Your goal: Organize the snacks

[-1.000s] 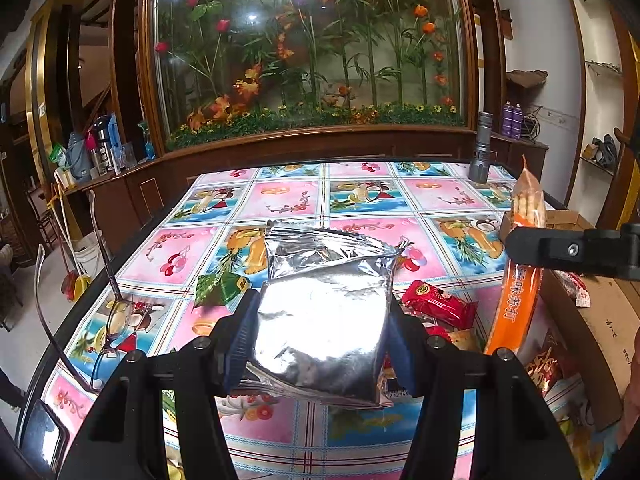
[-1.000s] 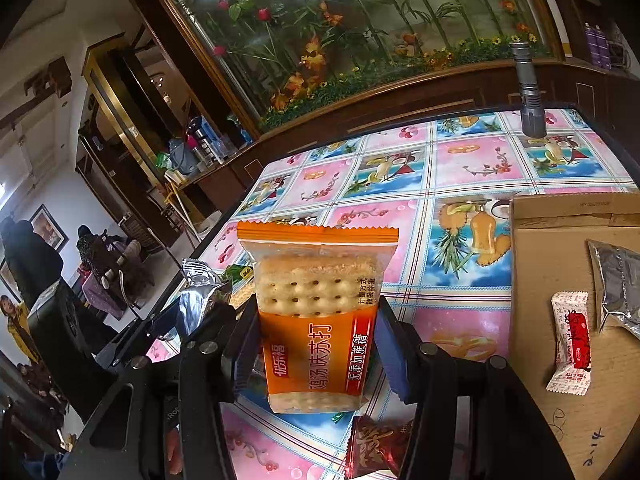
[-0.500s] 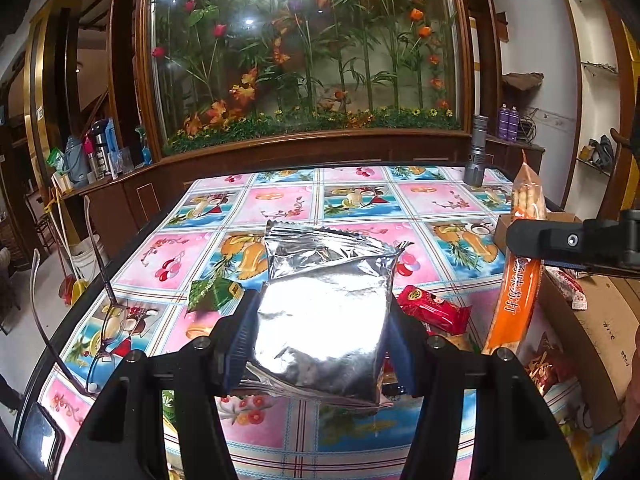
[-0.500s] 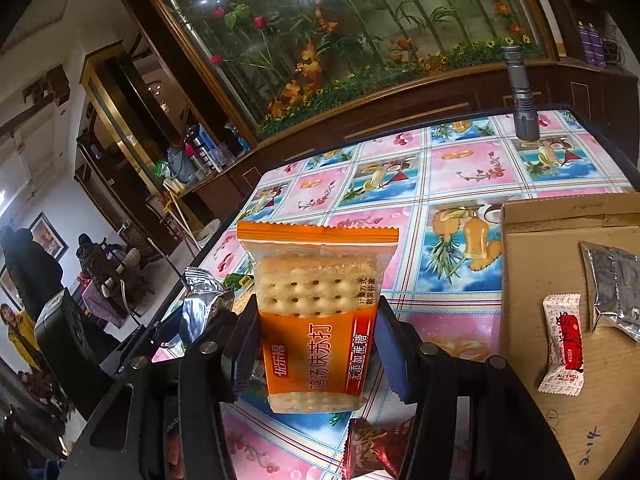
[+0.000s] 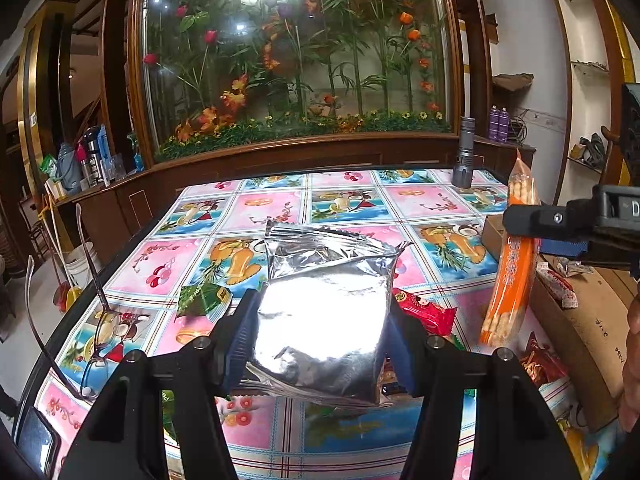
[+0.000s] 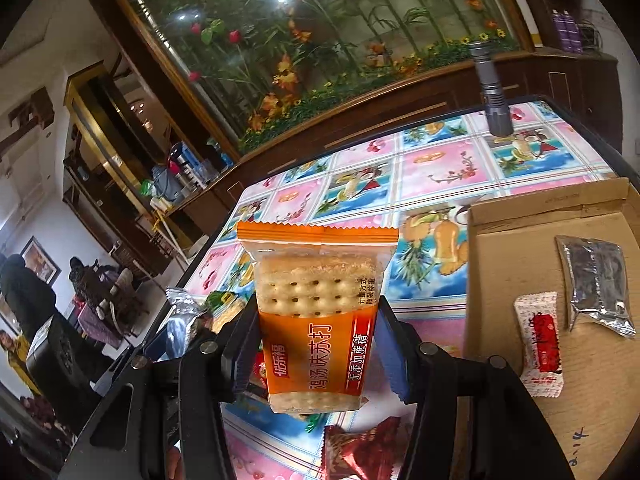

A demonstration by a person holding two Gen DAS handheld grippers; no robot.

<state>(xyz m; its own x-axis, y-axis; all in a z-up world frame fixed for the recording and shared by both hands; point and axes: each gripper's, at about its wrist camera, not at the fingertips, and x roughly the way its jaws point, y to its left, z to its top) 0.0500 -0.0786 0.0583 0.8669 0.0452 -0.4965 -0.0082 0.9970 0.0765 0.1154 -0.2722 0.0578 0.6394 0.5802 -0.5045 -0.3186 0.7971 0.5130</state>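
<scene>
Right gripper (image 6: 320, 344): clamped on upright cracker pack (image 6: 318, 316); cardboard box (image 6: 520, 264) lies to its right, probably nearer than to left gripper (image 5: 316, 344), clamped on foil pouch (image 5: 324, 320).

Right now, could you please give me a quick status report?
Left gripper shut on foil packet. Right gripper shut on cracker pack. Cardboard box unobstructed.

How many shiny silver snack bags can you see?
2. One silver bag is gripped in the left gripper above the table. A smaller silver bag lies in the cardboard box. More could be hidden.
</scene>
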